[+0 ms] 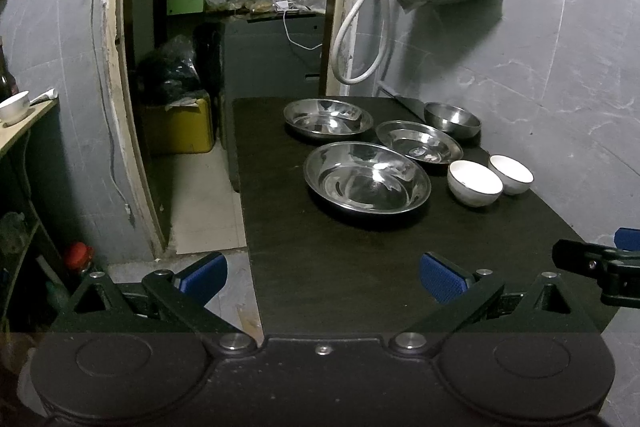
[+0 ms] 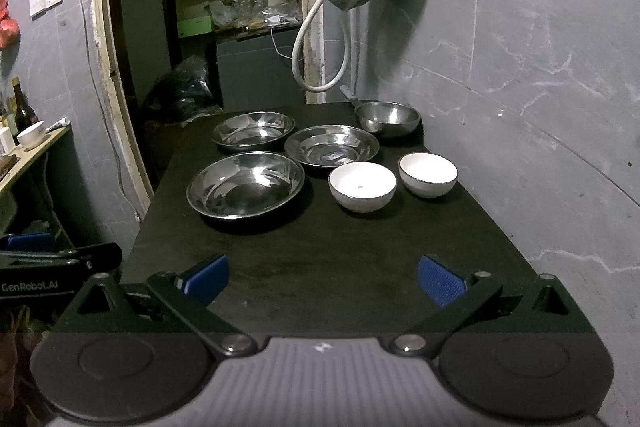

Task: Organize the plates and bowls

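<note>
Both claws hover spread and empty at the near end of the dark table (image 2: 320, 267), the right gripper (image 2: 322, 281) nearer the two white bowls (image 2: 362, 185) just right of the large steel plate (image 2: 245, 183), the left gripper (image 1: 322, 279) nearer that plate.

We see three shiny metal plates (image 2: 245, 184) (image 2: 331, 146) (image 2: 253, 130) on the tabletop (image 2: 320, 247). We see one metal bowl (image 2: 387, 119) at the back. We see two white bowls (image 2: 362, 186) (image 2: 428, 173) side by side. That makes six dishes.
</note>
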Motion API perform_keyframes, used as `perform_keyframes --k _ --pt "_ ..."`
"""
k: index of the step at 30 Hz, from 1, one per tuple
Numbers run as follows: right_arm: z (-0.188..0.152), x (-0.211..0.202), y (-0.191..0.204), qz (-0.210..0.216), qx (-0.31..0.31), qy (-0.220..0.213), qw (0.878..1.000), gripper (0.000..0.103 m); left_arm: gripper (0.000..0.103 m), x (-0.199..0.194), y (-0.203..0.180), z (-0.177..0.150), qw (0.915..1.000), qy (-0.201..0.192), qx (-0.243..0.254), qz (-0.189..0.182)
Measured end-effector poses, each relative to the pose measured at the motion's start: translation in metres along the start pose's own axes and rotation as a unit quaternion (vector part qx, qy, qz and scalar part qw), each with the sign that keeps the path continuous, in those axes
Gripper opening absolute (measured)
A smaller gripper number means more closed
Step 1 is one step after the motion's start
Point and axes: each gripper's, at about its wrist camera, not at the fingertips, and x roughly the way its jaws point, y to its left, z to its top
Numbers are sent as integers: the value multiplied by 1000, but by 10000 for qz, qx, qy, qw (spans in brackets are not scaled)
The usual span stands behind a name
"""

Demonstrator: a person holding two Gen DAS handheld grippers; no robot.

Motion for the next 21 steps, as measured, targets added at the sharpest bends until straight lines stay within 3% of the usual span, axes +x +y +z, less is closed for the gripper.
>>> perform_keyframes --k 21 --pt "3 3 -1 -27 10 18 10000 103 102 4 -3 1 10000 34 21 -31"
